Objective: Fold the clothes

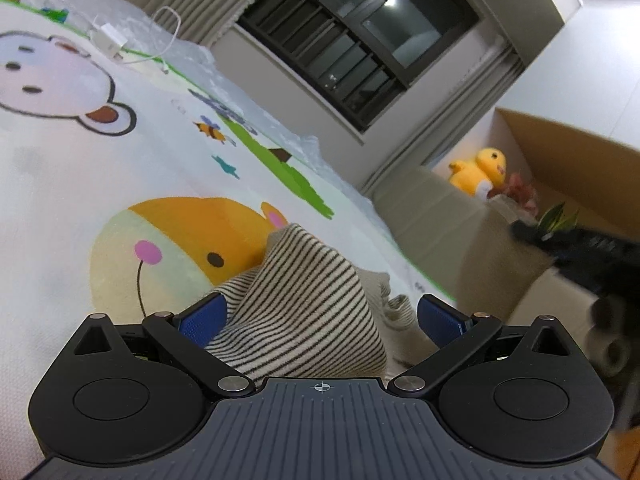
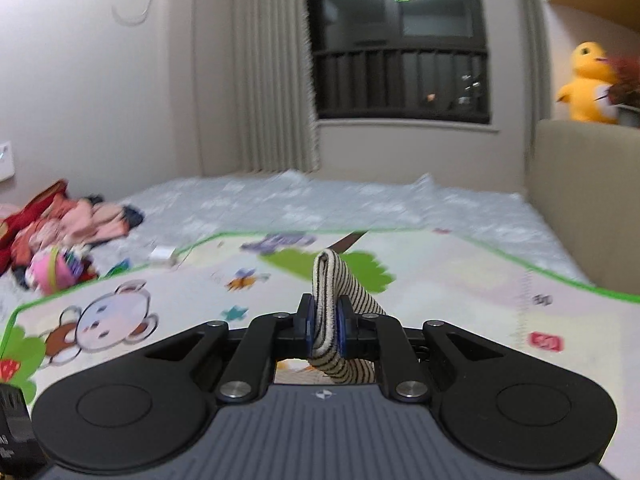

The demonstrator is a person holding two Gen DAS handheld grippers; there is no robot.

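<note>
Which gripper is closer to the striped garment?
Right. The right gripper is clamped on a fold of the striped garment; the left gripper is open, the cloth bunched between its blue pads.

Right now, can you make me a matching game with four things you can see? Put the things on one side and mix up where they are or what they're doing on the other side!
Things:
1. striped garment
2. left gripper
3. yellow plush toy
4. white charger

Places or states:
A. lying on the play mat with its cable
B. pinched between shut blue pads
C. sitting up high beside the window
D. jaws wide open, cloth between them

Pairs: 1-B, 2-D, 3-C, 4-A
</note>
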